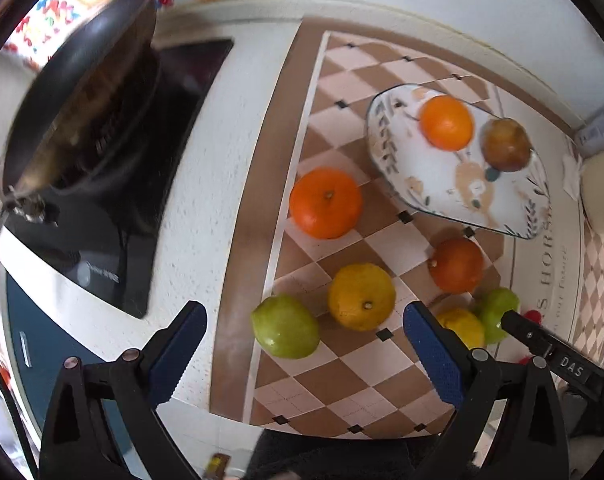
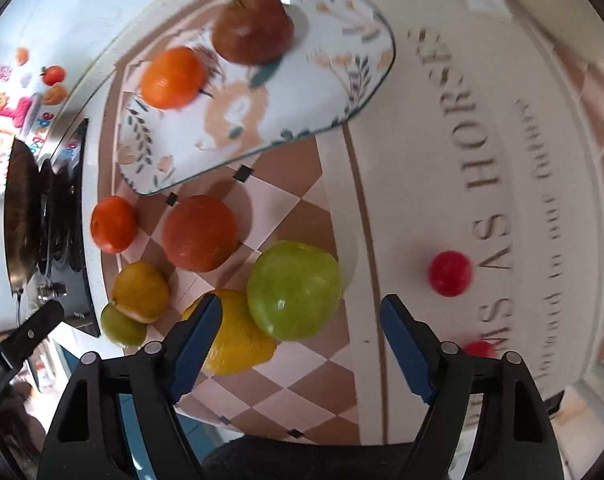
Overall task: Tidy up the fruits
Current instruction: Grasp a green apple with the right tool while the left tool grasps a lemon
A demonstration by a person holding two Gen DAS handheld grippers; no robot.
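A floral plate [image 1: 386,136] [image 2: 342,80] holds an orange [image 1: 446,122] [image 2: 173,78] and a brownish apple [image 1: 506,144] [image 2: 253,28]. On the checkered mat lie a large orange [image 1: 326,203], a darker orange [image 1: 457,265] [image 2: 199,232], a yellow citrus [image 1: 361,296], a green apple [image 1: 285,326] and a lemon [image 1: 462,326] [image 2: 237,336]. My left gripper [image 1: 304,340] is open above the green apple and yellow citrus. My right gripper [image 2: 302,332] is open just before a second green apple [image 2: 293,290].
A dark pan [image 1: 81,92] sits on a black hob [image 1: 113,240] at the left. Small red fruits [image 2: 449,273] lie on the white lettered part of the mat. A cream container [image 1: 602,192] stands at the right edge.
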